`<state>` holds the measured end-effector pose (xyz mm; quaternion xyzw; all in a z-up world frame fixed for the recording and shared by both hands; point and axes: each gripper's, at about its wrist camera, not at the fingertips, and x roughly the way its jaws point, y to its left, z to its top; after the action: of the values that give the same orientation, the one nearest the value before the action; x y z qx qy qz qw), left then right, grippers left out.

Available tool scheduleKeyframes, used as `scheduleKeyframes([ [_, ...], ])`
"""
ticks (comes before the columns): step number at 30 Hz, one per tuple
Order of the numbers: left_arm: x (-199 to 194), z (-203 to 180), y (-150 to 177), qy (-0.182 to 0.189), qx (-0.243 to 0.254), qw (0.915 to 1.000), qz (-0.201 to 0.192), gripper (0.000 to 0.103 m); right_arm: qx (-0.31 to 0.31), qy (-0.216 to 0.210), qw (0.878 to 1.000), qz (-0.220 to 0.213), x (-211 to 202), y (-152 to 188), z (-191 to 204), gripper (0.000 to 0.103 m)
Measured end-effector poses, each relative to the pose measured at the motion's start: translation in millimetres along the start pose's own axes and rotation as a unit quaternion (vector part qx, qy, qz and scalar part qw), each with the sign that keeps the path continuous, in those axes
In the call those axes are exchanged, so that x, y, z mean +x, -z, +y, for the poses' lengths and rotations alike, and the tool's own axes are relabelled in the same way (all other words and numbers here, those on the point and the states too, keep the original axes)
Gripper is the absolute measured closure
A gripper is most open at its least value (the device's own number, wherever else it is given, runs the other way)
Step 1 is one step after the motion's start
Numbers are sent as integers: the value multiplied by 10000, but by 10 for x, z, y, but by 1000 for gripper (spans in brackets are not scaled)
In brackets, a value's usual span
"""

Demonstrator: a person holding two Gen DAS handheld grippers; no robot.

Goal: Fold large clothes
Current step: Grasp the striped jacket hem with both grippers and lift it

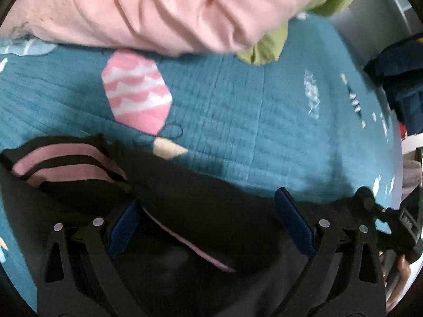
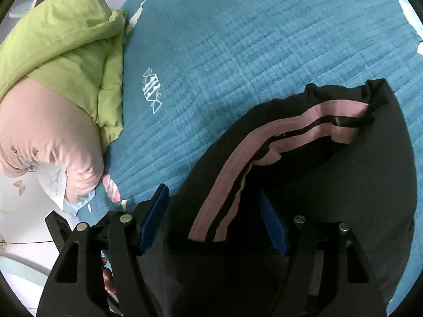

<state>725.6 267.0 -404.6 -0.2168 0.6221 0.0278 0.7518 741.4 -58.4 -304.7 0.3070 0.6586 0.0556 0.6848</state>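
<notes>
Right wrist: black garment (image 2: pixel 330 163), pink stripes diagonal toward upper right, between unclenched right tool (image 2: pixel 214 211) pads.

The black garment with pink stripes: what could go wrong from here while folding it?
1. Both grippers, left and right, stand open around the black garment, so it may slip out before a firm grip.
2. Its striped edge lies bunched, so the fold could come out crooked.
3. The pink and green bedding lies close and could get caught.
</notes>
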Motion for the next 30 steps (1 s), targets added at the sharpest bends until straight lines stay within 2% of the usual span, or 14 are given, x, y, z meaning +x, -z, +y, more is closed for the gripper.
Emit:
scheduleKeyframes([
  [1,19,4,17,-70,-16,10000,-10,22,-19,-1,10000,-54,13,15,-7,55],
  [2,24,16,26,-76,-37,10000,-30,25,-97,-49,9999,-63,28,34,-1,65],
  [3,-1,31,38,-13,-52,9999,-103,30,-142,-135,9998,-60,39,53,12,72],
  [5,-50,70,79,24,33,9998,-169,41,-390,-102,9990,-198,4,116,68,77],
  [8,-201,43,169,90,298,9990,-335,49,-722,-202,9962,-437,-136,274,151,79],
  [13,-724,15,436,331,600,9945,-794,50,-1188,-548,9879,-838,-553,624,252,80],
  [16,-1118,28,717,541,717,9896,-1126,50,-1404,-776,9814,-1049,-854,900,275,81],
  [18,-1390,33,997,698,760,9850,-1383,50,-1500,-932,9772,-1180,-1031,1103,277,81],
  [23,-1866,48,1701,962,838,9765,-1738,51,-1638,-1195,9683,-1460,-1509,1747,144,81],
  [26,-2108,83,2201,1047,915,9724,-1872,51,-1795,-1146,9637,-1608,-1771,2287,8,81],
  [30,-2297,224,2955,1187,780,9702,-1963,51,-1820,-1097,9609,-1772,-1925,2965,-245,81],
])
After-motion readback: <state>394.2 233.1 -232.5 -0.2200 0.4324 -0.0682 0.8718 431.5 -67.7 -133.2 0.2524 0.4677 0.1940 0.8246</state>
